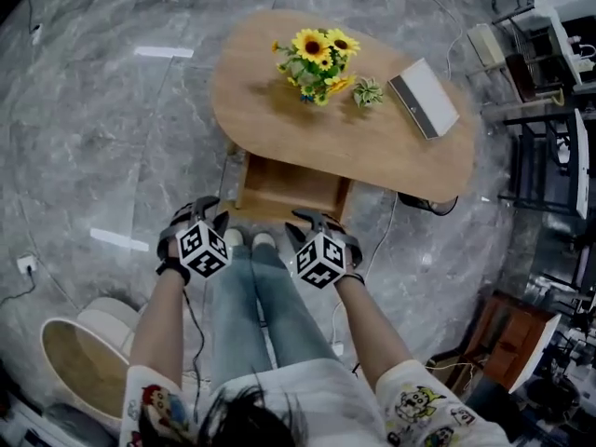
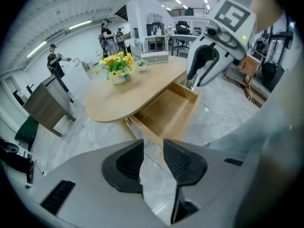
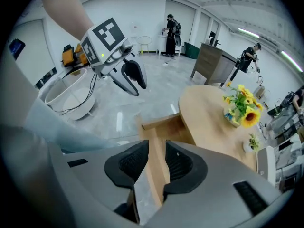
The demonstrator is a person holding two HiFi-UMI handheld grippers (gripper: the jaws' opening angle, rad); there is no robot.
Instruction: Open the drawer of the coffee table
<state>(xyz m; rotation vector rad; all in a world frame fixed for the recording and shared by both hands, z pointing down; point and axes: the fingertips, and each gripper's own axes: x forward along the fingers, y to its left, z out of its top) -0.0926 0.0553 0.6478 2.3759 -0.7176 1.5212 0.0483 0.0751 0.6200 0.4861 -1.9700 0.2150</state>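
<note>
The oval wooden coffee table (image 1: 279,101) stands ahead of me, and its drawer (image 1: 291,190) is pulled out toward my feet, empty inside. Both grippers hang above the floor just in front of the drawer's front edge, apart from it. My left gripper (image 1: 199,214) is off the drawer's left corner and my right gripper (image 1: 315,223) off its right corner. In the left gripper view the drawer (image 2: 167,110) lies beyond the left gripper (image 2: 153,152), whose jaws stand apart with nothing between. The right gripper (image 3: 156,156) is likewise open over the drawer front (image 3: 153,141).
On the tabletop stand a sunflower bouquet (image 1: 318,61), a small potted plant (image 1: 367,91) and a grey box (image 1: 424,98). A white tub chair (image 1: 86,354) sits on the floor at my left. Cables (image 1: 377,250) trail right of the drawer. Shelving (image 1: 545,147) lines the right side.
</note>
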